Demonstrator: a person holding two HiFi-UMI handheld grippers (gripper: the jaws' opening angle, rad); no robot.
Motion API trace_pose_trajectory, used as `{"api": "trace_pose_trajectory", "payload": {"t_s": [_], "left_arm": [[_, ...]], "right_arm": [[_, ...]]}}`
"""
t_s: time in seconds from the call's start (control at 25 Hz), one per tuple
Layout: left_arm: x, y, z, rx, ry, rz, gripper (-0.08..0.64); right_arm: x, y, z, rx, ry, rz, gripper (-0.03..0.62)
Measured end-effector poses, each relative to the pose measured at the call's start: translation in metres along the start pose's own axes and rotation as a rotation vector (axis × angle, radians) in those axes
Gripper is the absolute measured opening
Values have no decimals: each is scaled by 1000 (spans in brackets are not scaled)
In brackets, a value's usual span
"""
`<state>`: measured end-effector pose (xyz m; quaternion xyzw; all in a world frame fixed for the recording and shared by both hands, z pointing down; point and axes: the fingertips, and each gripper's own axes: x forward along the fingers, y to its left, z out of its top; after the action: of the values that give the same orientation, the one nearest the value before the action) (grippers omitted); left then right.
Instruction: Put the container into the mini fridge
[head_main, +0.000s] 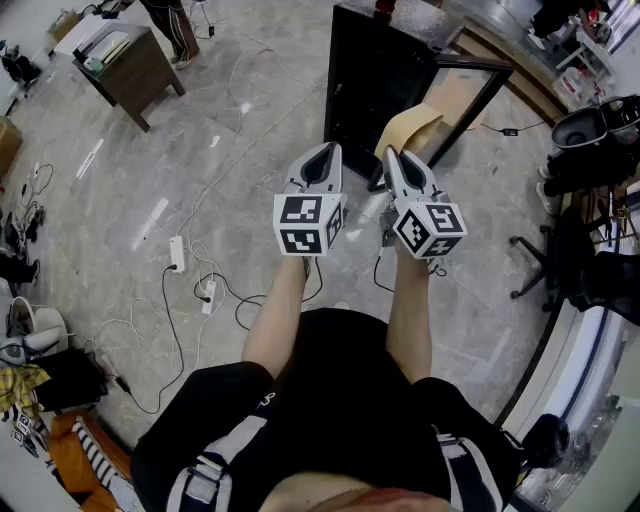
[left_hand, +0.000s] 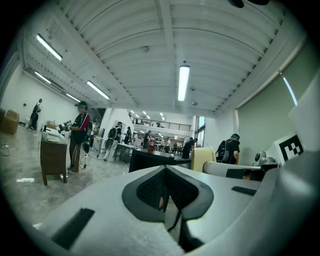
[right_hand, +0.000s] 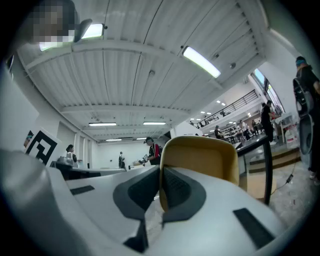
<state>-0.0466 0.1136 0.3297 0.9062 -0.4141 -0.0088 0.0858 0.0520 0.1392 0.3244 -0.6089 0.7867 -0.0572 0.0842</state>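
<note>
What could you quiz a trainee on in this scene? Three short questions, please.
1. True or false: the right gripper is clamped on the wall of the tan container.
2. The door of the mini fridge is: A) open, B) shut, C) missing.
3. Fill in: the left gripper, jaws together, holds ____.

Key: 1 true; 2 A; 3 nothing.
</note>
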Motion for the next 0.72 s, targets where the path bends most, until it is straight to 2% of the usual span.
{"api": "trace_pose_trajectory", "payload": {"t_s": [0.16,0.36,0.72], "left_arm": [[3,3,1,-1,9,-8,5],[-7,11,-8,-11,26,-21,5],[-7,50,-7,11,15,19,5]], "right_arm": [[2,-6,6,1,-31,-49,17],[0,1,-2,28,-38,-64,17],[38,14,-15,47,-45,-25,17]]}}
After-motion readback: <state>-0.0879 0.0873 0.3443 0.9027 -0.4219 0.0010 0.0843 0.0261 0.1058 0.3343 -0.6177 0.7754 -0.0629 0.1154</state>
